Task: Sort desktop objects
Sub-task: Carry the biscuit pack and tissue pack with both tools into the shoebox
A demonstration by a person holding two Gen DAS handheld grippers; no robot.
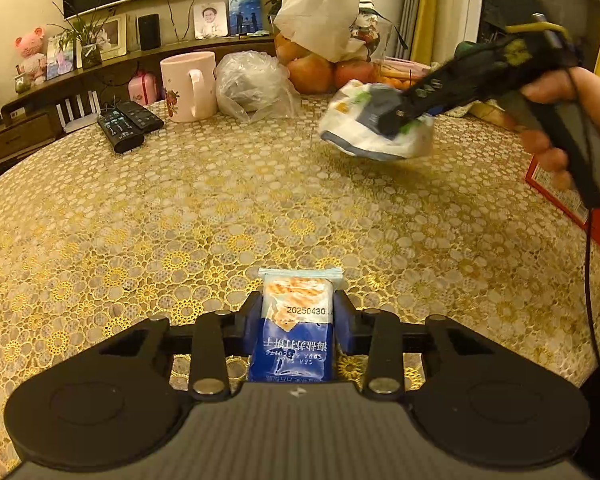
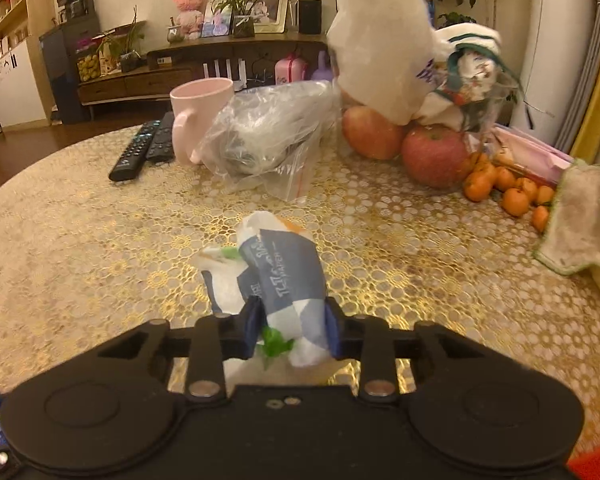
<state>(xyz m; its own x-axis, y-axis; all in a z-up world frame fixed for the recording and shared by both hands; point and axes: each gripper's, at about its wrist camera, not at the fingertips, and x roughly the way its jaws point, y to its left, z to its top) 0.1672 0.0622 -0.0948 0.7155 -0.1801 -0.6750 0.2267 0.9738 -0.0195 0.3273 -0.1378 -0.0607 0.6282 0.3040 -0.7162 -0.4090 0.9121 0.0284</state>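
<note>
- Round table (image 1: 220,208) carries a gold lace-pattern cloth, shiny, with small flower rings all over it; behind it is a living room with a dark wood sideboard.
- Nearest in the left wrist view, the left gripper (image 1: 298,312) has its blue pads on both sides of a biscuit pack (image 1: 296,320). The jaws are narrow and they grip the pack.
- The pack is a flat foil sachet, blue below and pale above with a cracker picture and a printed date; its crimped end points away from the camera, over the cloth.
- In the right wrist view, the right gripper (image 2: 290,326) is closed on a tissue pack (image 2: 276,268); the pads press into its sides.
- This pack is soft, crumpled plastic, white and grey-blue with some green; in the left view it seems lifted off the cloth, a shadow under it.
- A hand (image 1: 556,120) holds the handle of the right gripper.
- Farther: a clear crinkled plastic bag (image 2: 268,136), a smooth pink mug (image 2: 198,116) and two black remotes (image 2: 144,148).
- At the far right lie round apples (image 2: 432,156) and small oranges (image 2: 504,192).
</note>
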